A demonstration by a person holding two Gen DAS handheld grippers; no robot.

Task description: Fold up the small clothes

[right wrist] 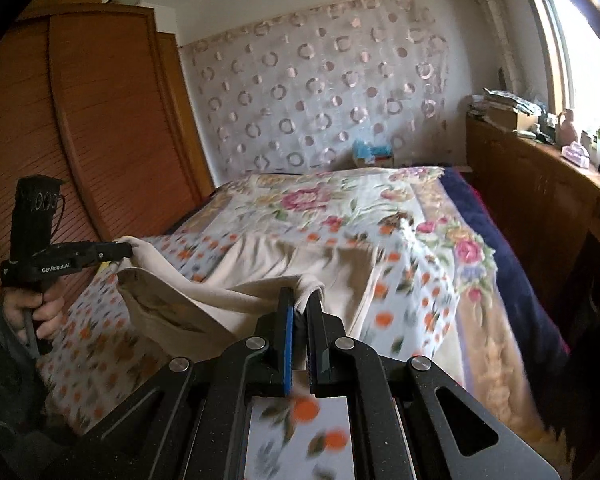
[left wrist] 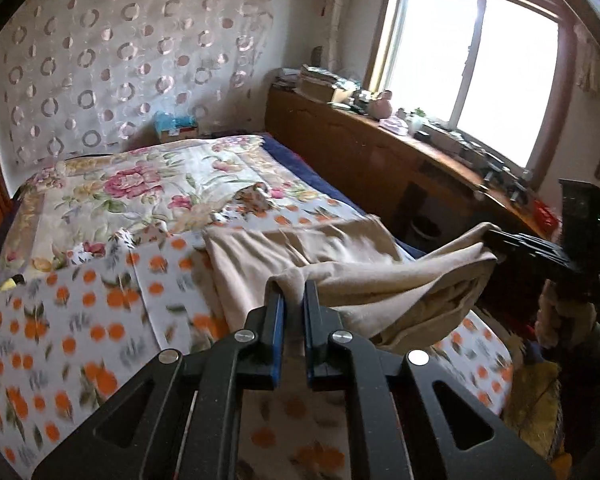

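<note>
— Two grippers, and we have both clamped on the beige garment [left wrist: 300, 248]: the left gripper [left wrist: 291, 292] pinches one corner of its near edge, jaws almost together.

— And our right gripper [right wrist: 300, 304]?

— Nipped tight on the other corner. We hold that edge above the bed [left wrist: 80, 320] while the rest lies on the orange-dotted sheet [right wrist: 412, 292].

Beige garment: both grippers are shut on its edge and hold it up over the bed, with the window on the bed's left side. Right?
Not quite: in the left wrist view the window is on the bed's right side. Both the left gripper and right gripper are shut on the beige garment.
</note>
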